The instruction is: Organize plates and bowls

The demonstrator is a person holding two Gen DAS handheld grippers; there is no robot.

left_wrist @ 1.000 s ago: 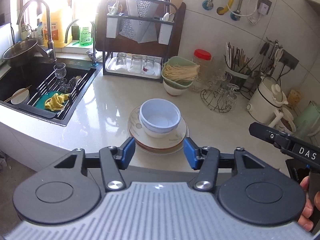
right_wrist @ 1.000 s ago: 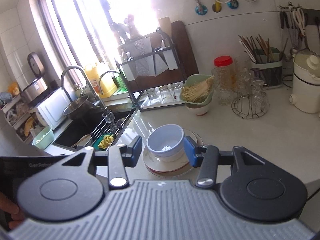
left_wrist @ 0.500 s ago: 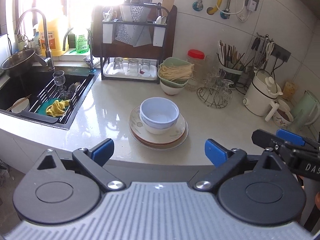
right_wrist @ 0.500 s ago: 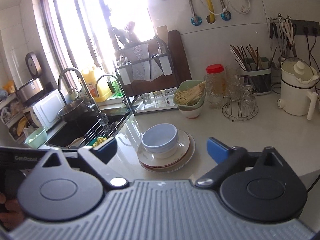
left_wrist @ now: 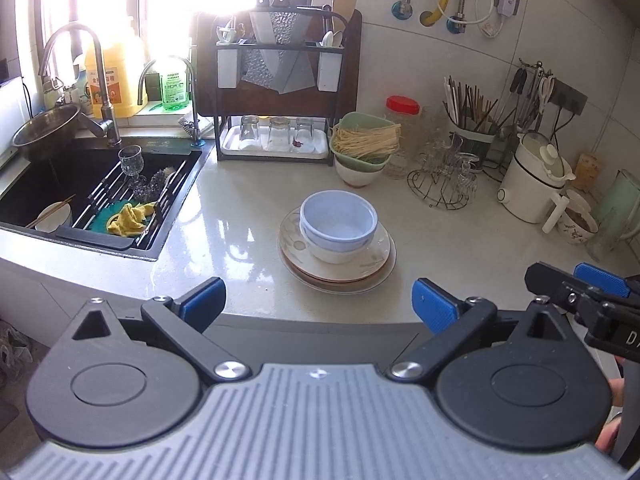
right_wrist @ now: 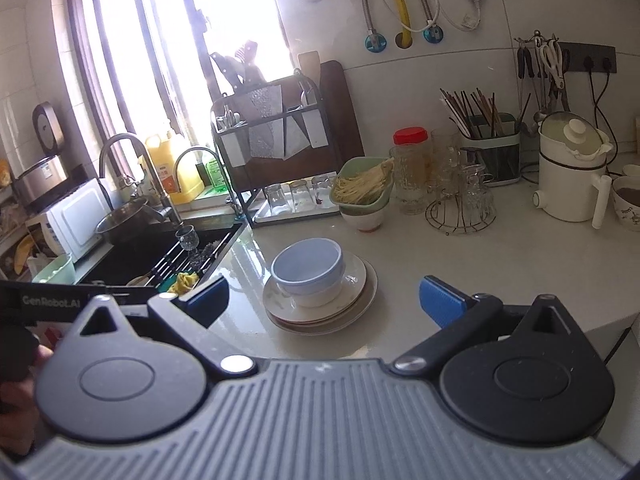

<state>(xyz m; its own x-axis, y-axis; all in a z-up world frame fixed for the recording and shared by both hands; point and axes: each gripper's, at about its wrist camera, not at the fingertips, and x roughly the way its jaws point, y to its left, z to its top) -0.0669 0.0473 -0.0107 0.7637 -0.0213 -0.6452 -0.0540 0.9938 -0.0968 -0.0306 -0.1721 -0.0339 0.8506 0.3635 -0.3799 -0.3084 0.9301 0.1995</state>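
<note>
My right gripper (right_wrist: 323,298) hangs spread wide above the counter edge (right_wrist: 500,264), empty. Ahead, two nested bowls (right_wrist: 308,270), blue over white, sit on stacked plates (right_wrist: 352,286). My left gripper (right_wrist: 52,300) shows at the left edge.

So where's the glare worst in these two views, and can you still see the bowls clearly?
Left wrist view: the window blows out white above the knife rack. Right wrist view: window glare washes over the rack. The stacked bowls stay sharp in both; fisheye bends the countertop.

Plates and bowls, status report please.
Left tongs open, empty. Right tongs open, empty. Blue bowl nested in white bowl on stacked plates. Nothing in the way.
</note>
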